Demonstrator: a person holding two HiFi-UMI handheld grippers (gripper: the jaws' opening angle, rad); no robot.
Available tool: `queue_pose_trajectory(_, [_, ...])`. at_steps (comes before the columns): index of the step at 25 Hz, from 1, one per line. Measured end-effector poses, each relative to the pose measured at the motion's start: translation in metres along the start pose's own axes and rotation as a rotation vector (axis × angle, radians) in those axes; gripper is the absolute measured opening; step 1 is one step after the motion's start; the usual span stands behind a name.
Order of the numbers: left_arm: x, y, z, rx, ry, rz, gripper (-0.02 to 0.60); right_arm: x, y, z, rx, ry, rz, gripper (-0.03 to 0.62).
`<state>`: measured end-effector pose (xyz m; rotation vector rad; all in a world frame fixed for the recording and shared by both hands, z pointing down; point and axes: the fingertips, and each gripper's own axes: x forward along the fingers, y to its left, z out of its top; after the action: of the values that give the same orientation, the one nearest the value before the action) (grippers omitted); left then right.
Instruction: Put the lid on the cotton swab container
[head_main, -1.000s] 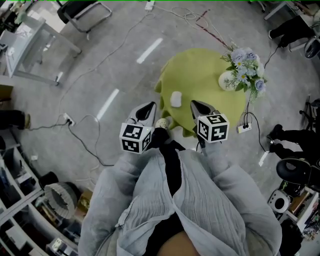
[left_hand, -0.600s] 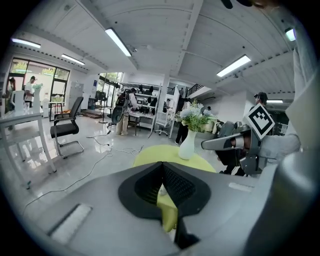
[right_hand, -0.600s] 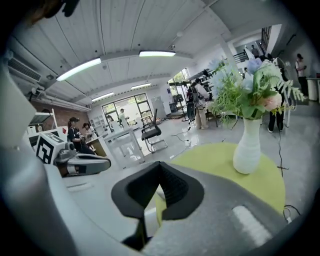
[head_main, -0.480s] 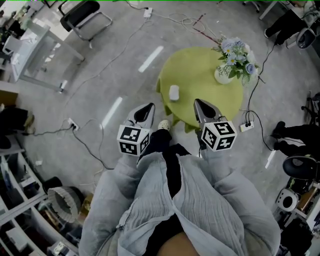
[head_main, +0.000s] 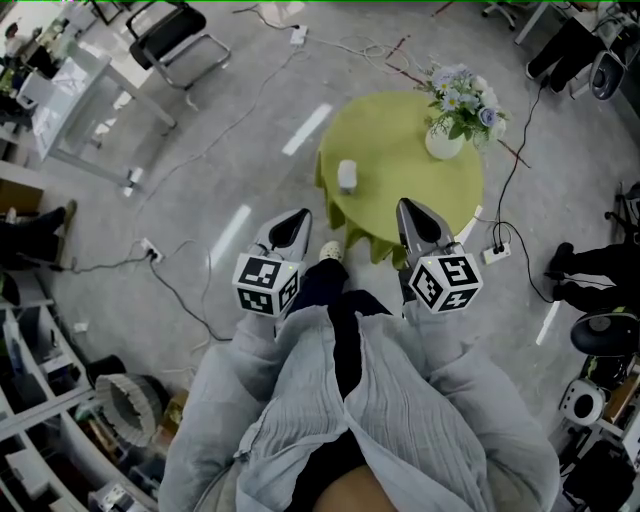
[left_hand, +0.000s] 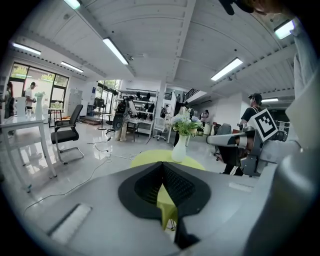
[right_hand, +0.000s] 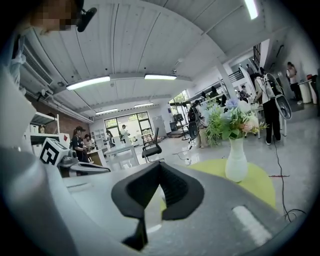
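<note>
The round table under its yellow-green cloth stood with open grey floor on every side, its near edge just ahead of both grippers. The cotton swab container sat on the cloth near the table's left rim, ahead of and between the left gripper and the right gripper, apart from both, and each gripper's jaws were pressed together on nothing. A white vase holding flowers stood at the far right rim; the container looked too small to show its lid or contents.
</note>
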<state>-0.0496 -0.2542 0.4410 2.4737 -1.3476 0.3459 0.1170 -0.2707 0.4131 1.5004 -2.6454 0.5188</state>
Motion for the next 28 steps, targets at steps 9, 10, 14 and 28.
queue_pose_trajectory(9, [-0.016, -0.021, -0.002, 0.004, -0.057, -0.004, 0.018, -0.030, 0.003, -0.016, -0.049, -0.018, -0.017, 0.002])
queue_pose_trajectory(10, [-0.016, -0.022, -0.003, 0.002, -0.059, -0.005, 0.018, -0.033, 0.003, -0.016, -0.051, -0.018, -0.016, 0.002])
queue_pose_trajectory(14, [-0.016, -0.029, -0.005, 0.001, -0.063, -0.004, 0.018, -0.040, -0.001, -0.015, -0.062, -0.021, -0.022, 0.002])
queue_pose_trajectory(28, [-0.014, -0.038, -0.011, 0.007, -0.035, -0.019, 0.018, -0.045, 0.001, -0.016, -0.065, -0.007, -0.019, 0.002])
